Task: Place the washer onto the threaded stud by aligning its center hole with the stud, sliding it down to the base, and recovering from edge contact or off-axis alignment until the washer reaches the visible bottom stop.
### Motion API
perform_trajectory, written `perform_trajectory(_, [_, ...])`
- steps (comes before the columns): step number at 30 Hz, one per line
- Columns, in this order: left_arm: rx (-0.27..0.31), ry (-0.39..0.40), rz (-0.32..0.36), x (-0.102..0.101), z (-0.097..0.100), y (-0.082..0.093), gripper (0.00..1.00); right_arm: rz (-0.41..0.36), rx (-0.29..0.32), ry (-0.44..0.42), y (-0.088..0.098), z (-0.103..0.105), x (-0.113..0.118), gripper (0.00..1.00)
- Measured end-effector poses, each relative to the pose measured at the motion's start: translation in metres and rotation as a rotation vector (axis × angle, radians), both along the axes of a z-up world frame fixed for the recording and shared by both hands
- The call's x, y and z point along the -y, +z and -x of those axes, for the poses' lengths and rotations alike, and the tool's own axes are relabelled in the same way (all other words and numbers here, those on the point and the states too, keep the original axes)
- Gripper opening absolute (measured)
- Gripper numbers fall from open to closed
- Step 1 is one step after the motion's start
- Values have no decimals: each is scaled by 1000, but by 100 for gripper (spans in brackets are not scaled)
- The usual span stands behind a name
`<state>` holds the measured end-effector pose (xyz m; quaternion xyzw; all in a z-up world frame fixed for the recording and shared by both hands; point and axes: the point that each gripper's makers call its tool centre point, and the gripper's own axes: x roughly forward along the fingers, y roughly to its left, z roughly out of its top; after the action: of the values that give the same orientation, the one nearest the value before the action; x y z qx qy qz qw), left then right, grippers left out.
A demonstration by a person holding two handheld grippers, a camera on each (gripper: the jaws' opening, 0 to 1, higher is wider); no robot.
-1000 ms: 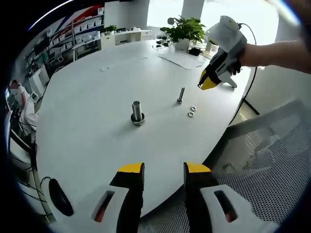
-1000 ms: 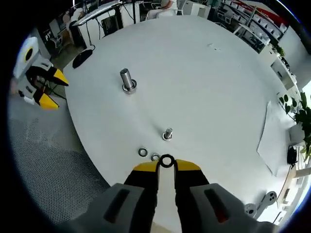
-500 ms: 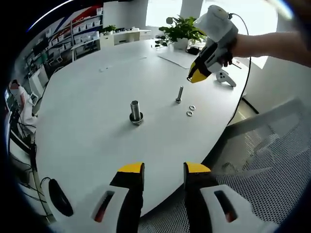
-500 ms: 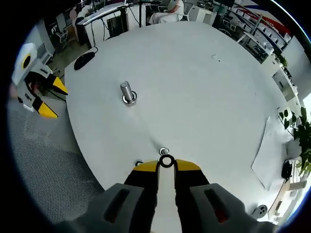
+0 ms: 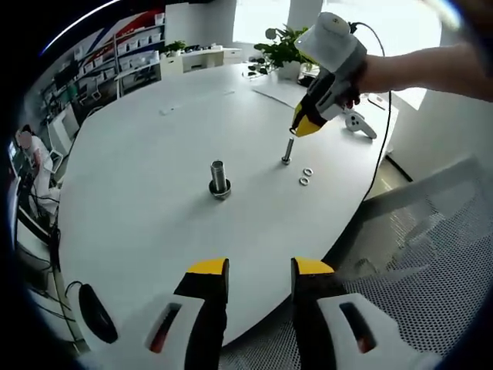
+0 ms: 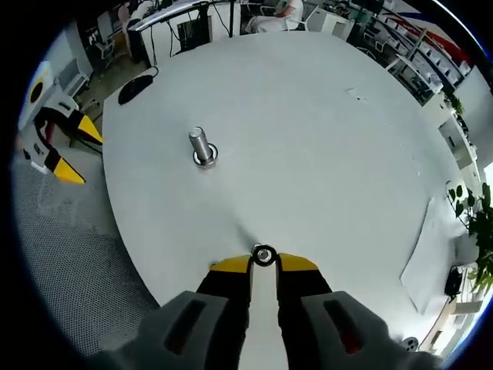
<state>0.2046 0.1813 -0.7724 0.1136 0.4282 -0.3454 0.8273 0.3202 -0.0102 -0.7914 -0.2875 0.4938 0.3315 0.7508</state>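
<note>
My right gripper [image 6: 263, 264] is shut on a small steel washer [image 6: 256, 254], held flat at its fingertips. In the left gripper view that gripper [image 5: 307, 126] hovers just above the top of the slim threaded stud [image 5: 286, 151], which stands upright on the white round table [image 5: 154, 139]. In the right gripper view the stud's tip seems to show through the washer's hole. My left gripper [image 5: 256, 268] hangs open over the table's near edge, holding nothing; it also appears as the left gripper [image 6: 55, 145] off the table's side.
A thicker bolt [image 5: 219, 178] stands upright mid-table, also seen as the bolt [image 6: 202, 146]. Two loose washers [image 5: 305, 176] lie right of the stud. A potted plant [image 5: 289, 46], a paper sheet [image 5: 289, 94], a black mouse [image 6: 135, 87] and a mesh chair [image 5: 416, 254] ring the table.
My right gripper has carried the washer away from the loose washers to a spot directly over the slim stud. The left gripper has stayed open and nearly still.
</note>
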Motion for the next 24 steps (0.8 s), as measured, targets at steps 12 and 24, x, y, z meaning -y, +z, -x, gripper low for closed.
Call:
perform_trajectory(12, [-3, 0, -4, 0, 0, -1, 31, 29, -33, 34, -14, 0, 2, 13])
perform_trajectory(24, [-9, 7, -4, -1, 0, -2, 31, 29, -54, 34, -28, 2, 2, 13])
